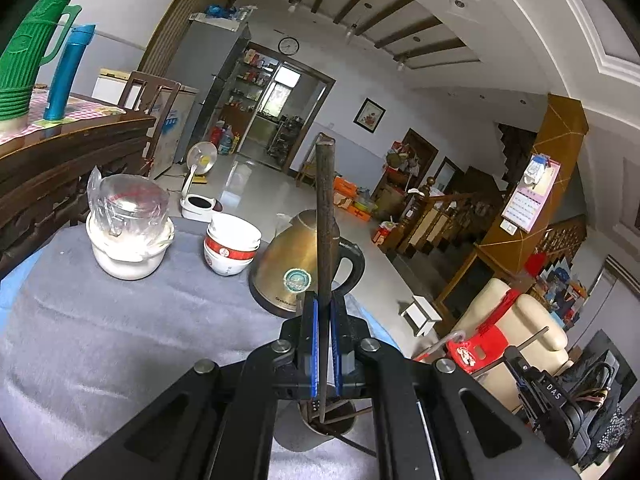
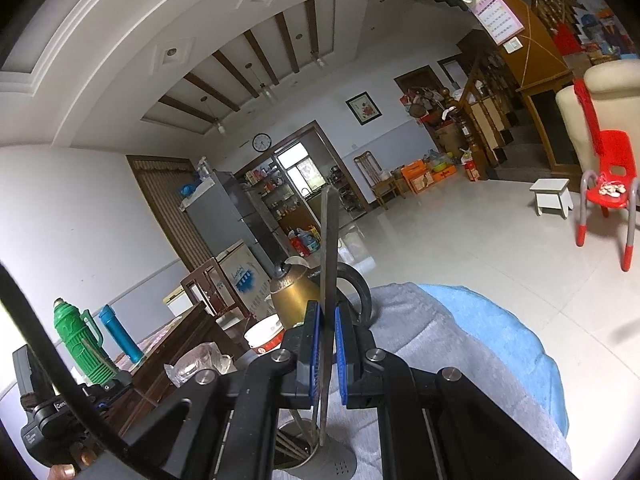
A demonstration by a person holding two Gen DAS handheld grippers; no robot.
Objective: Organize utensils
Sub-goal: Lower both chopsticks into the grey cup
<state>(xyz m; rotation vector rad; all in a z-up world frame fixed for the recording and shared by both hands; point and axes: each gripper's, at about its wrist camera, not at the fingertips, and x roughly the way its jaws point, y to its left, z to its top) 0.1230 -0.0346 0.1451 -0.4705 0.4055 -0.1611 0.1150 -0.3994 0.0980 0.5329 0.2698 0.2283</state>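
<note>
My left gripper is shut on a dark, rusty flat utensil handle that stands upright; its lower end reaches into a grey utensil holder below the jaws, where other thin utensils lie. My right gripper holds a thin flat metal utensil upright between its blue pads, its lower end in the same grey holder. The holder stands on a grey cloth over the table. The other gripper shows at the right edge of the left wrist view.
On the cloth behind stand a gold kettle, stacked red-and-white bowls and a white pot with a bagged jar. A dark wooden table with a green thermos and blue bottle lies left. A red chair stands right.
</note>
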